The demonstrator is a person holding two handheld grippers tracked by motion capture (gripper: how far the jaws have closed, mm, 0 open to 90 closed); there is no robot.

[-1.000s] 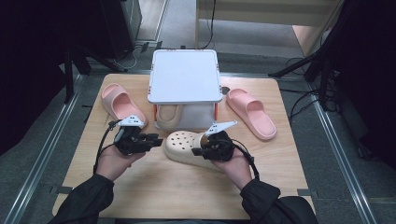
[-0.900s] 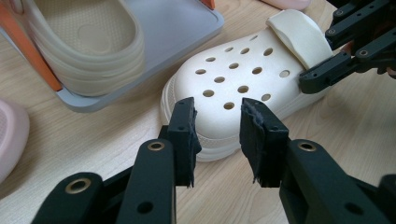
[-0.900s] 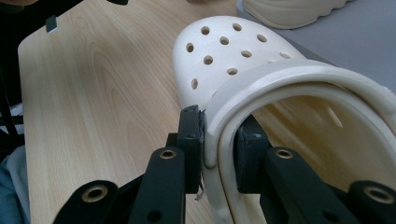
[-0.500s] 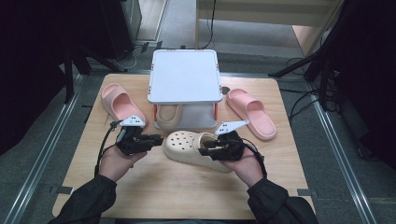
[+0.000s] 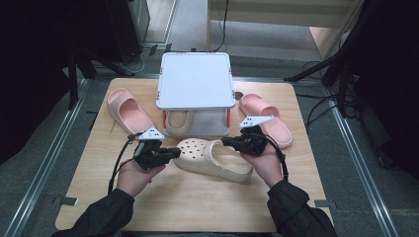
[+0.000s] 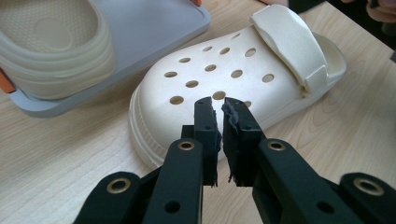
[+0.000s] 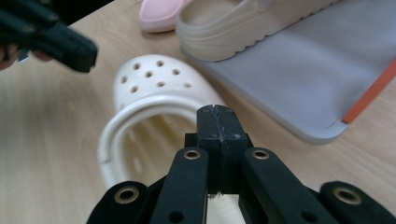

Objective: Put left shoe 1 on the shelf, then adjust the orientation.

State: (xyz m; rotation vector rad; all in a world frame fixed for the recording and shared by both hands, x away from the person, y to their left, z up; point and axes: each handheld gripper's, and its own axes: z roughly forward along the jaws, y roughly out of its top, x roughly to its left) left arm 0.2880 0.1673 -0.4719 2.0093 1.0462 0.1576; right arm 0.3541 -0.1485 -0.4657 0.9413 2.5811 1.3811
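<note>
- Just beyond the left gripper [image 6: 219,105] fingertips lay the cream clog [image 6: 243,88], toe cut off by narrowly parted jaws.
- Right gripper [image 7: 217,112] jaws were pressed together; contact with the heel rim was unclear.

Matt cream foam-like clog [image 6: 243,88] is being shown, smooth with punched holes. Pale wood-grain table [image 5: 197,197] is being seen, satin. Grey shelf [image 5: 195,80] is looking like smooth matt plastic. Pink slides [image 5: 127,109] are appearing matt, rubbery. Black jaws are showing frayed pads [image 6: 232,140].
</note>
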